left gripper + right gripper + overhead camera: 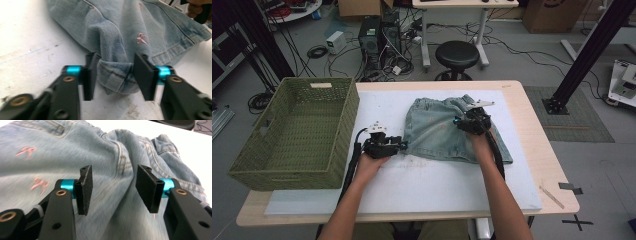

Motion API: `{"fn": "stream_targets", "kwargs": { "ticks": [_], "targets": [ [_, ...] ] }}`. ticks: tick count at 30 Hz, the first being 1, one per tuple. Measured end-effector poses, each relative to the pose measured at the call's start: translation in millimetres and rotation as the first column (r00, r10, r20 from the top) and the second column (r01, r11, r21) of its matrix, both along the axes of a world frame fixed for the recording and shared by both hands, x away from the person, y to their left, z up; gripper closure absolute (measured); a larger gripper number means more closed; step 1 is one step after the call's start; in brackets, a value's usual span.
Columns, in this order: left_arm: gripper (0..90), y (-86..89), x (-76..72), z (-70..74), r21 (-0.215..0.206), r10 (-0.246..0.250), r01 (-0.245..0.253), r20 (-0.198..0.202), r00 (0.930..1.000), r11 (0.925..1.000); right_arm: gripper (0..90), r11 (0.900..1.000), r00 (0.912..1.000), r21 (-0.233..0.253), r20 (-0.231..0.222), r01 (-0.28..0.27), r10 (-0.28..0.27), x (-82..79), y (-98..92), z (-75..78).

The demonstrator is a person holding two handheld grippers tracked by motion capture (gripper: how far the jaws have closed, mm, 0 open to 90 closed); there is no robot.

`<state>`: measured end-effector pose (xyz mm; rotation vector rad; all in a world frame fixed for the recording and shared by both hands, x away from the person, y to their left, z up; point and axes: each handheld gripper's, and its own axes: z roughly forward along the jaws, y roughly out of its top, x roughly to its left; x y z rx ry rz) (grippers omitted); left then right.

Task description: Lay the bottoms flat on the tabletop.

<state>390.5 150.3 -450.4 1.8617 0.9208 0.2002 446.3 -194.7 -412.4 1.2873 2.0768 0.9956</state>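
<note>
A pair of light blue denim shorts [437,135] with small pink marks lies crumpled on the white mat [437,187]. My left gripper [400,145] is at the shorts' near-left hem corner. In the left gripper view it [115,75] stands open, and a bunched fold of the hem [117,80] sits between the two pads and touches them. My right gripper [460,120] hovers over the upper right part of the shorts. The right gripper view has it [113,187] open just above a raised seam ridge [122,162] in the denim [50,165], nothing clamped.
A green woven basket [292,172] stands on the left end of the wooden table [542,130]. Bare mat lies in front of the shorts. A black stool [457,54], computer towers and cables are on the floor beyond the far edge.
</note>
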Motion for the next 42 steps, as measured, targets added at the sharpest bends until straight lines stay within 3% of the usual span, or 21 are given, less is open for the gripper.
{"fn": "stream_targets", "kwargs": {
  "ticks": [4, 8, 13, 16, 20, 23, 26, 30, 31, 32, 34, 36, 38, 42],
  "targets": [
    [75.5, -3.9, -5.1, 1.5, 0.050, 0.007, -0.008, 0.017, 0.9998, 0.9987, 47.1, 1.000, 0.9994, 0.012, 0.023, -0.026, 0.026, -18.6, -8.5, 2.2],
    [77.1, 5.2, -13.0, 7.5, -0.003, 0.028, -0.028, -0.023, 0.9993, 0.9996, 47.7, 0.999, 0.9988, 0.013, 0.031, -0.038, 0.038, -35.1, -16.2, 1.0],
    [77.1, 18.3, -34.3, 8.5, -0.057, 0.028, -0.031, -0.062, 0.9977, 0.9979, 47.9, 0.999, 0.9984, 0.016, 0.024, -0.052, 0.052, -53.1, -22.0, -1.7],
    [76.9, 24.4, -49.4, 3.9, -0.108, 0.031, -0.040, -0.080, 0.9963, 0.9934, 47.8, 0.997, 0.9969, 0.016, 0.001, -0.079, 0.079, -70.0, -18.8, -7.0],
    [75.8, 28.3, -63.9, 2.1, -0.135, 0.003, -0.018, -0.109, 0.9941, 0.9907, 47.8, 0.993, 0.9926, 0.010, 0.000, -0.122, 0.122, -88.7, -12.0, -10.1],
    [70.7, 29.0, -68.3, 5.0, -0.124, 0.004, -0.014, -0.077, 0.9970, 0.9922, 47.8, 0.988, 0.9884, 0.015, 0.000, -0.152, 0.152, -94.8, -8.7, -10.6],
    [54.9, 30.8, -60.8, 10.9, -0.125, 0.047, -0.053, -0.050, 0.9976, 0.9907, 47.8, 0.980, 0.9799, 0.014, -0.026, -0.197, 0.198, -98.1, -1.5, -12.5],
    [49.6, 25.3, -40.4, 15.7, -0.094, 0.080, -0.084, -0.044, 0.9958, 0.9920, 50.7, 0.974, 0.9724, -0.028, -0.070, -0.225, 0.222, -92.7, 9.6, -21.2],
    [47.4, 22.2, -34.3, 16.0, -0.077, 0.082, -0.087, -0.055, 0.9951, 0.9933, 56.9, 0.974, 0.9708, -0.030, -0.091, -0.225, 0.222, -89.2, 11.4, -25.7],
    [47.4, 18.4, -28.4, 16.1, -0.066, 0.083, -0.087, -0.070, 0.9941, 0.9940, 56.9, 0.974, 0.9708, -0.030, -0.091, -0.225, 0.222, -89.2, 11.4, -25.7],
    [46.0, 10.8, -18.4, 15.8, -0.043, 0.086, -0.090, -0.080, 0.9931, 0.9950, 65.6, 0.970, 0.9668, -0.040, -0.099, -0.240, 0.236, -87.9, 10.9, -27.9],
    [45.6, 3.7, -9.2, 15.0, -0.018, 0.090, -0.092, -0.094, 0.9914, 0.9956, 82.2, 0.967, 0.9637, -0.032, -0.102, -0.251, 0.247, -88.5, 7.2, -26.9],
    [45.4, -3.1, -1.9, 13.2, 0.006, 0.091, -0.091, -0.105, 0.9903, 0.9958, 85.2, 0.966, 0.9637, -0.034, -0.088, -0.256, 0.252, -90.9, 3.5, -23.9],
    [45.1, -16.3, 8.2, 6.1, 0.059, 0.093, -0.085, -0.164, 0.9820, 0.9947, 85.6, 0.964, 0.9638, -0.053, -0.076, -0.260, 0.255, -99.2, -5.4, -17.9]
  ]
}}
